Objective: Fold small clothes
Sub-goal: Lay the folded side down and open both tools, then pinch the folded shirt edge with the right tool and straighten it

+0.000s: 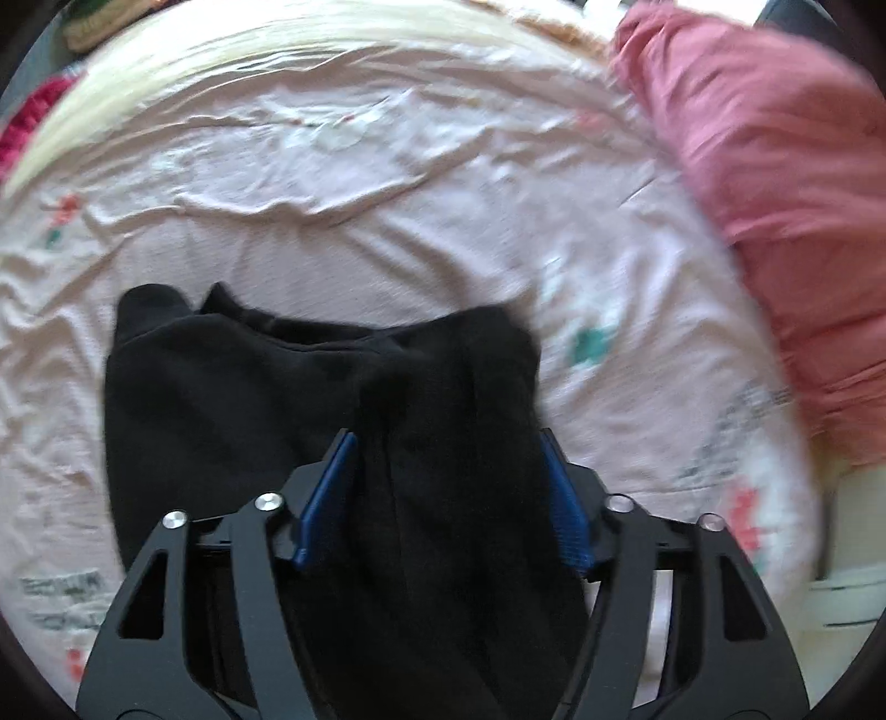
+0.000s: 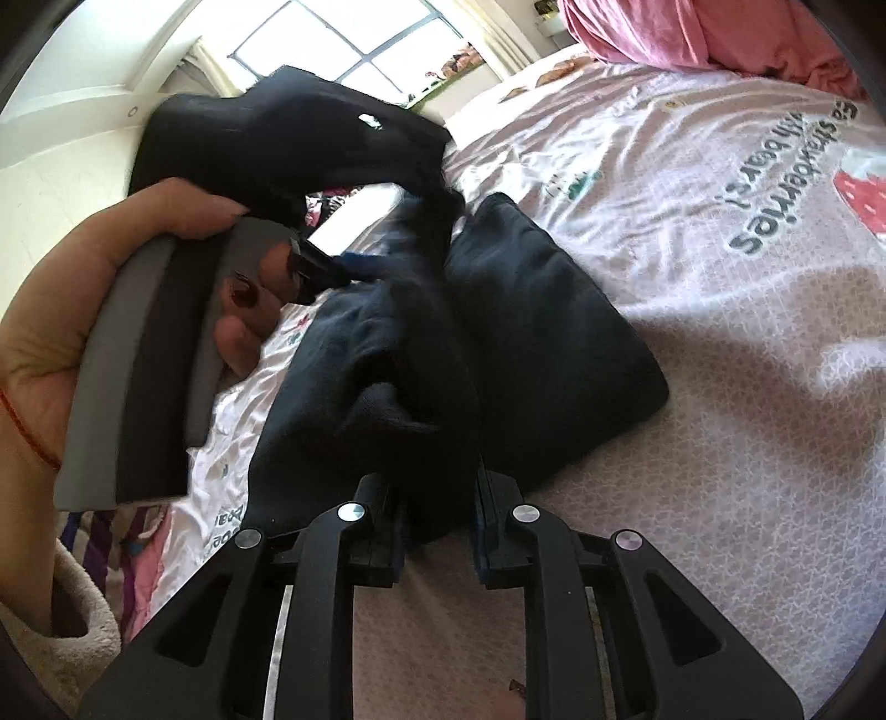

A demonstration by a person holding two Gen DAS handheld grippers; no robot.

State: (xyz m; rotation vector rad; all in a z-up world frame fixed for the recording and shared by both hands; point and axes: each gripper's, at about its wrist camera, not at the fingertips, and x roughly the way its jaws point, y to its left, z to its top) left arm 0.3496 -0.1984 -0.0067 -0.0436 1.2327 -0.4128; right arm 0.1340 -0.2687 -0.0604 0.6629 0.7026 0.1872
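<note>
A small black garment (image 1: 266,387) lies on the pale pink bedsheet (image 1: 332,221). In the left wrist view a fold of it runs back between my left gripper's (image 1: 448,448) blue pads (image 1: 326,498), which stand wide apart around the cloth. In the right wrist view the same black garment (image 2: 526,332) is bunched and partly lifted, with one end between my right gripper's (image 2: 437,487) pads, which hold it. The left gripper (image 2: 343,266), held in a hand (image 2: 55,310), sits at the garment's far end.
A pink blanket (image 1: 775,194) is heaped at the right of the bed and shows at the top right in the right wrist view (image 2: 692,33). The sheet carries printed text and a strawberry (image 2: 864,194). A window (image 2: 354,50) is behind.
</note>
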